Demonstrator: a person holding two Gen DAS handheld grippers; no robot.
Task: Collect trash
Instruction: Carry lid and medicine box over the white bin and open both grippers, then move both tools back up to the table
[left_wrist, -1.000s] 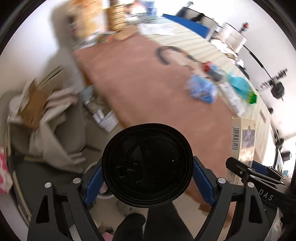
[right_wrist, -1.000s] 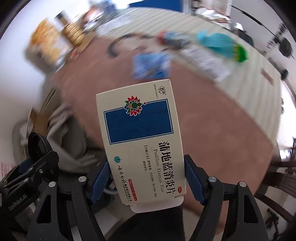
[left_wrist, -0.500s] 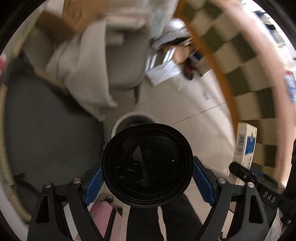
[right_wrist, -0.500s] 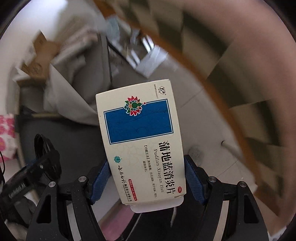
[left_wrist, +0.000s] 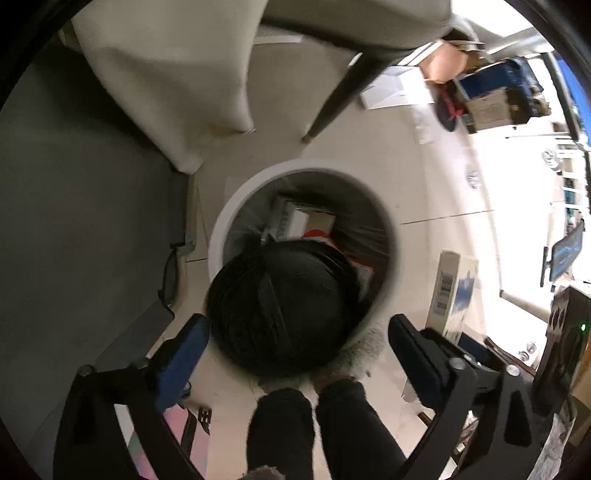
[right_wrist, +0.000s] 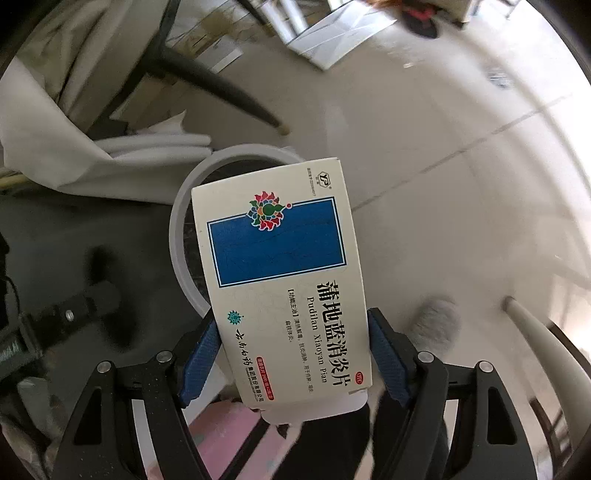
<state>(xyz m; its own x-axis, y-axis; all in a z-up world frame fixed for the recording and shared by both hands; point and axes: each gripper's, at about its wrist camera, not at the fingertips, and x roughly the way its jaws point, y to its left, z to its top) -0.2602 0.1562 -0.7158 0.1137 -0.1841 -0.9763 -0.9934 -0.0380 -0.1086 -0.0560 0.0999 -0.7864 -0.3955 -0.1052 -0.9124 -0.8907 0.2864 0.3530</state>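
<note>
Through the left wrist camera I see pale tiled floor with a white-rimmed bin (left_wrist: 221, 229) under a chair leg (left_wrist: 336, 96), and my left gripper (left_wrist: 295, 332) has its jaws spread wide with the black cup lid (left_wrist: 284, 306) loose between them, over the bin mouth and touching neither pad, a light, thin, slippery disc best taken by its rim. Through the right wrist camera, over the same floor and bin (right_wrist: 177, 229), my right gripper (right_wrist: 295, 350) pinches the medicine box (right_wrist: 280, 273) by its long side edges near the lower end: light, crushable card, so I judge a gentle squeeze low on the sides suits it
</note>
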